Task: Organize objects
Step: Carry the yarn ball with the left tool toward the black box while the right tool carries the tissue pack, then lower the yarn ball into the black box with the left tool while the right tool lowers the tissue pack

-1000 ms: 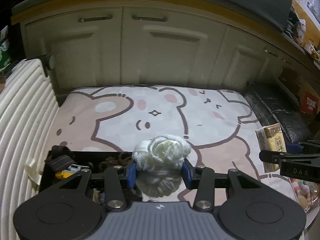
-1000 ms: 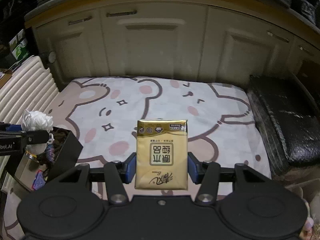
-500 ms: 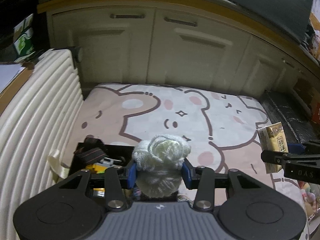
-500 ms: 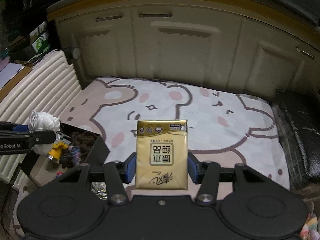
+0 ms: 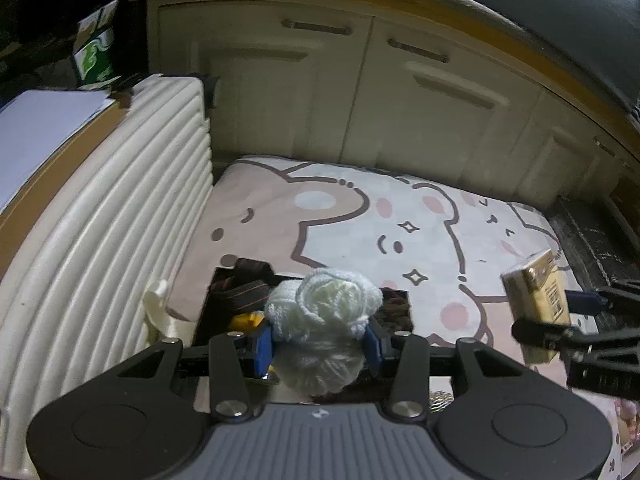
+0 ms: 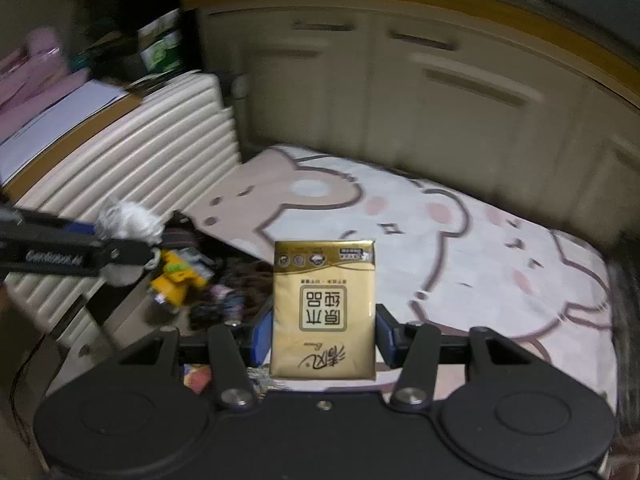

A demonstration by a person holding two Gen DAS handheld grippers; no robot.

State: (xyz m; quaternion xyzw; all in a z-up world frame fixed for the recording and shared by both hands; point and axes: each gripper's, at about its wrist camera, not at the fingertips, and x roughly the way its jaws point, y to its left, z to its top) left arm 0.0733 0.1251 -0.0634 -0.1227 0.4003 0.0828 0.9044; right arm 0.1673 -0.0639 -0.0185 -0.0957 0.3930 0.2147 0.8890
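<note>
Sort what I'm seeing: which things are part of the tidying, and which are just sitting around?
In the job:
- ball of yarn, gripped by the left tool
- gold tissue pack, gripped by the right tool
- black box of odds and ends

Lying about:
- bear mat
- ribbed white case
- cabinets

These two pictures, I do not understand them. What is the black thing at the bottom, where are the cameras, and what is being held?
No robot here: a person holds a two-finger tool in each hand, with a camera on each looking along the fingers. The black shape below is the tool itself. The left view shows the left tool clamped on a white yarn ball. The right view shows the right tool clamped on a gold tissue pack. Below lie a bear-print mat and a black box of small items.
</note>
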